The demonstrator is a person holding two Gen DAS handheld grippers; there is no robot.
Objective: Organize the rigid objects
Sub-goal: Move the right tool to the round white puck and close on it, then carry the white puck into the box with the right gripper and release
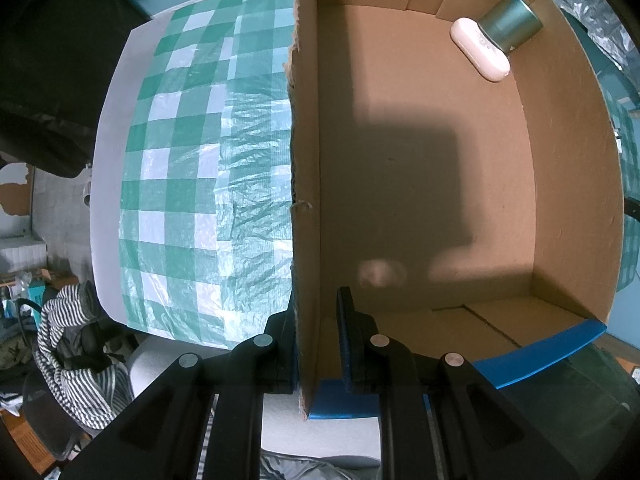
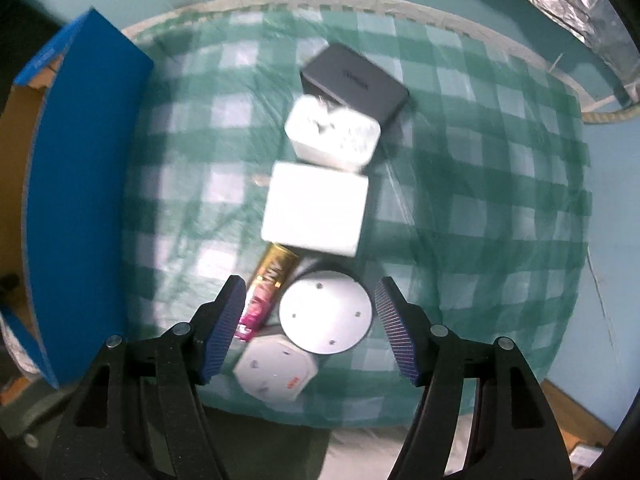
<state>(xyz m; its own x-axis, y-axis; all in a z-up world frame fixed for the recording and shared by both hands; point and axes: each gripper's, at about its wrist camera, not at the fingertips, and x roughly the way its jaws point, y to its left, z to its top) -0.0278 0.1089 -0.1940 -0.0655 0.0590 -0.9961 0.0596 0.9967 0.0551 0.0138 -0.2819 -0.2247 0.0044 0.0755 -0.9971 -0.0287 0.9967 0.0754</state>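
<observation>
Cardboard box [image 1: 420, 160] wall is being clamped by the left gripper [image 1: 316, 344]; the right gripper [image 2: 308, 312], jaws released, is straddling a grey cylinder [image 2: 326, 312] on checked cloth [image 2: 480, 200].

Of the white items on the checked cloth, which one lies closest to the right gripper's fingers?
The white hexagonal plug, low between the open right gripper fingers. The white box and white adapter lie farther off.
</observation>
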